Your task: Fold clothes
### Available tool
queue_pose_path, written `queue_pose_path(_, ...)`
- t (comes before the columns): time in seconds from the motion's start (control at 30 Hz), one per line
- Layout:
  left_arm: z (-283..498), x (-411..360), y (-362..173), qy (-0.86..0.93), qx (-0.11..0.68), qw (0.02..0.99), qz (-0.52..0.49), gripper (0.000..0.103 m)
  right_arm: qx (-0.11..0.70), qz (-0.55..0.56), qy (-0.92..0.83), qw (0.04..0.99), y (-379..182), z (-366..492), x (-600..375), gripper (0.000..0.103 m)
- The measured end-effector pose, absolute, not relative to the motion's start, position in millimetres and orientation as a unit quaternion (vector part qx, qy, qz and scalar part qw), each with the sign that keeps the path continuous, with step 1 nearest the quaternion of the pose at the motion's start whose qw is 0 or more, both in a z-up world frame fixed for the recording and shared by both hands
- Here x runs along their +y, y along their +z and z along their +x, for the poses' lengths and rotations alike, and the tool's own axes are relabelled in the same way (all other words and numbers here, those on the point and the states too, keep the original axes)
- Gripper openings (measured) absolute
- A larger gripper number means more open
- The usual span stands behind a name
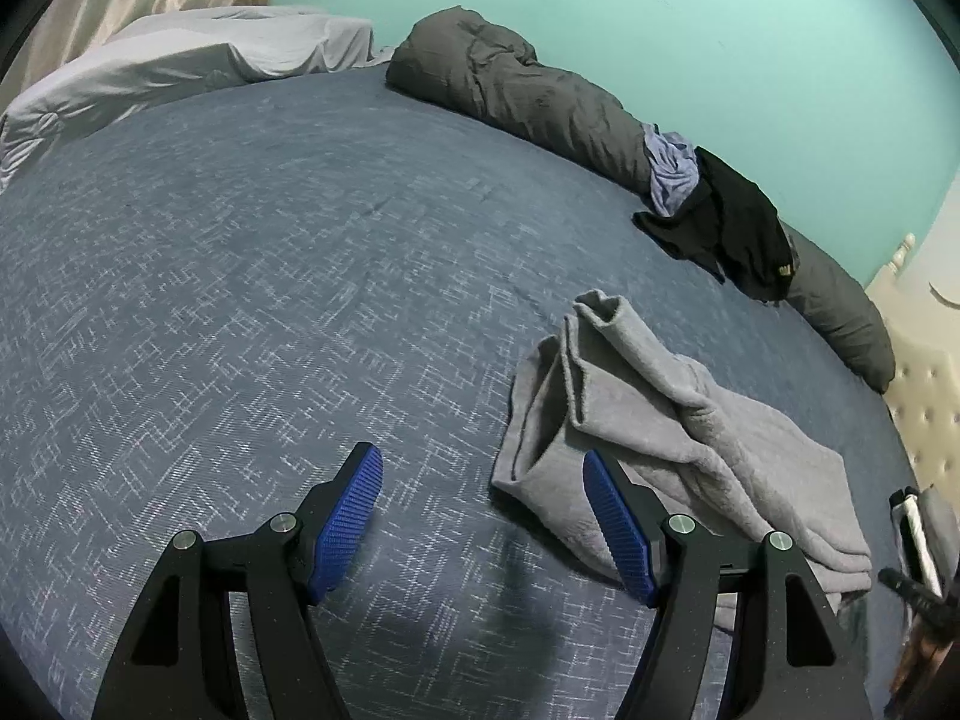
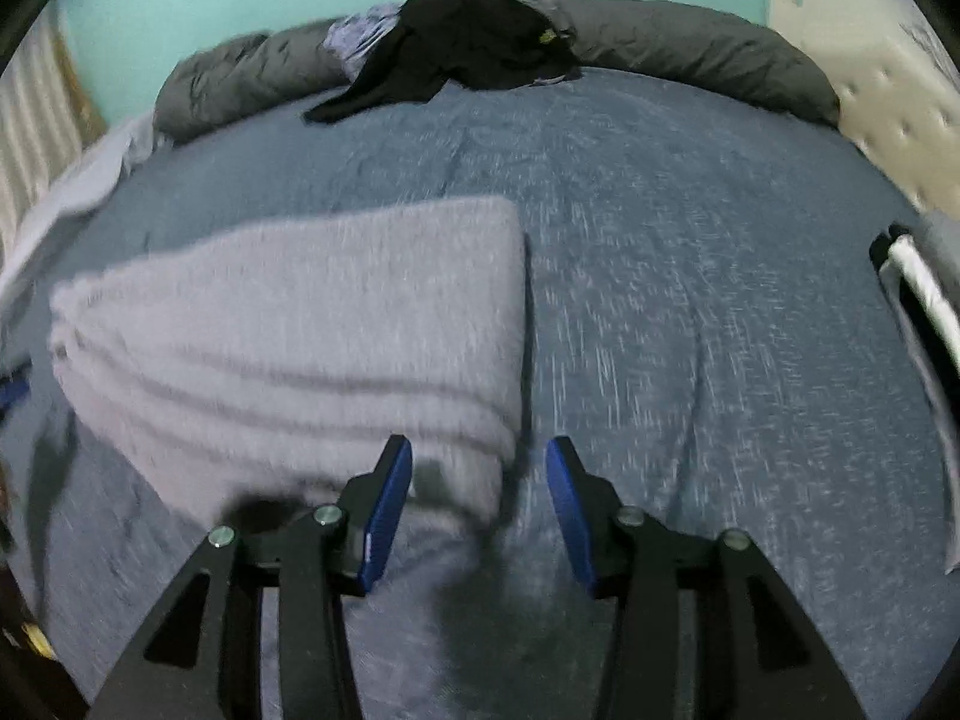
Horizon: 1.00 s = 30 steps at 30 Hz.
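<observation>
Low in the left wrist view, the left gripper (image 1: 483, 516) hangs over the blue bedspread (image 1: 252, 276) with its jaws wide and nothing between them; its right-hand finger overlaps the near edge of the grey garment (image 1: 660, 414), which lies folded but lumpy at the lower right of that frame. Seen from the right wrist, the same grey garment (image 2: 312, 324) fills the left middle, blurred, and the right gripper (image 2: 479, 510) stands over its near right corner with jaws partly apart and empty.

The likely trouble is the loose top fold: its rolled end stands up at the upper tip, and a careless nudge from either finger could drag layers out of line or spill the stack open. The blur suggests fast motion, so a grab now might catch only one layer.

Farther back, a dark grey rolled duvet (image 1: 516, 90) runs along the turquoise wall (image 1: 660, 18), carrying a black garment (image 1: 732, 222) and a lilac garment (image 1: 672, 168), both unfolded. A white pillow (image 1: 180, 66) sits upper left, a cream tufted headboard (image 1: 924, 396) at right.
</observation>
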State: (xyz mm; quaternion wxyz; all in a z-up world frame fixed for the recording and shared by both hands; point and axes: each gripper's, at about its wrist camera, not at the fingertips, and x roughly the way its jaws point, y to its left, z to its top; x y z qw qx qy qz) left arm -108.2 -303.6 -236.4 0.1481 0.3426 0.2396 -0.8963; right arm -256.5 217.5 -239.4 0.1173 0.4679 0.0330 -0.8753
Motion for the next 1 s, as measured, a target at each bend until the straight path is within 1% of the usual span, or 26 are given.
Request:
queue_pose_path(0.13, -109, -298, -237, -0.897, 0.236, 0.147, 0.345, 0.073, 0.066, 0.469, -0.873, 0.116, -253, -247, 205, 0.047)
queue_pose_path(0.4, -106, -298, -238, -0.895, 0.239, 0.151, 0.344, 0.073, 0.124, 0.472, -0.871, 0.053, -281, -257, 192, 0.047)
queue_pose_path(0.73, -108, -300, -240, -0.895, 0.238, 0.154, 0.344, 0.073, 0.162, 0.436, -0.884, 0.034, -283, -275, 180, 0.047)
queue_pose_path(0.77, -108, -300, -240, -0.895, 0.237, 0.153, 0.344, 0.074, 0.145, 0.433, -0.889, 0.032, -280, -276, 186, 0.042)
queue_pose_path(0.8, -108, -299, -240, -0.896, 0.235, 0.153, 0.345, 0.074, 0.126, 0.429, -0.894, 0.03, -278, -276, 192, 0.027)
queue_pose_path(0.87, -109, -299, -241, -0.896, 0.233, 0.153, 0.347, 0.074, 0.08, 0.42, -0.904, 0.026, -271, -276, 207, 0.013)
queue_pose_path(0.9, -109, -299, -241, -0.895, 0.233, 0.152, 0.348, 0.074, 0.059, 0.415, -0.908, 0.027, -268, -276, 213, 0.01)
queue_pose_path(1.0, -108, -301, -241, -0.895, 0.234, 0.155, 0.347, 0.073, -0.004, 0.4, -0.916, 0.015, -260, -272, 231, 0.009)
